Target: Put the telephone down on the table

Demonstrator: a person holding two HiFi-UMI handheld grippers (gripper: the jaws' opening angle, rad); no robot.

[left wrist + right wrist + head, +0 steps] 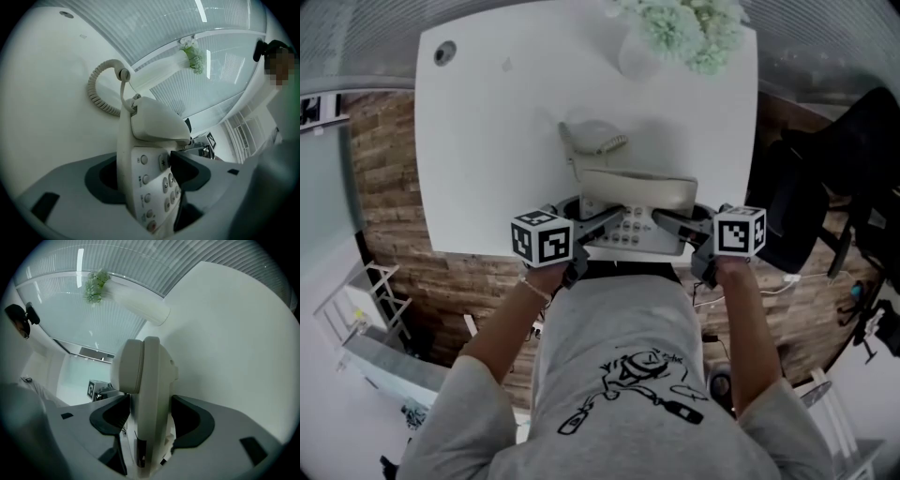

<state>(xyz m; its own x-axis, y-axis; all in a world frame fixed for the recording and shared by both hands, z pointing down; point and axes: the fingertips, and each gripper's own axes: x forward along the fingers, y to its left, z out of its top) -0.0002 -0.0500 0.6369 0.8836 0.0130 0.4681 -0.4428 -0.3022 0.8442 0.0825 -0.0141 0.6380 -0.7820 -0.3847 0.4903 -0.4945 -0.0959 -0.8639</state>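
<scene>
A beige telephone [637, 199] with its handset on top sits at the near edge of the white table [487, 141], and its coiled cord [581, 141] trails behind it. I cannot tell whether it rests fully on the tabletop. My left gripper [605, 223] straddles the phone's left end. In the left gripper view the telephone [150, 122] stands between the jaws of that gripper [147, 176], one pad close over the keypad and a dark gap at the other. My right gripper [670, 223] holds the right end. There the right gripper [147, 420] has both pads against the telephone [150, 380].
A white vase of pale flowers [675, 33] stands at the table's far edge, behind the phone. A cable hole [443, 52] marks the far left corner. A black office chair [825, 178] stands to the right of the table. My body is close against the near edge.
</scene>
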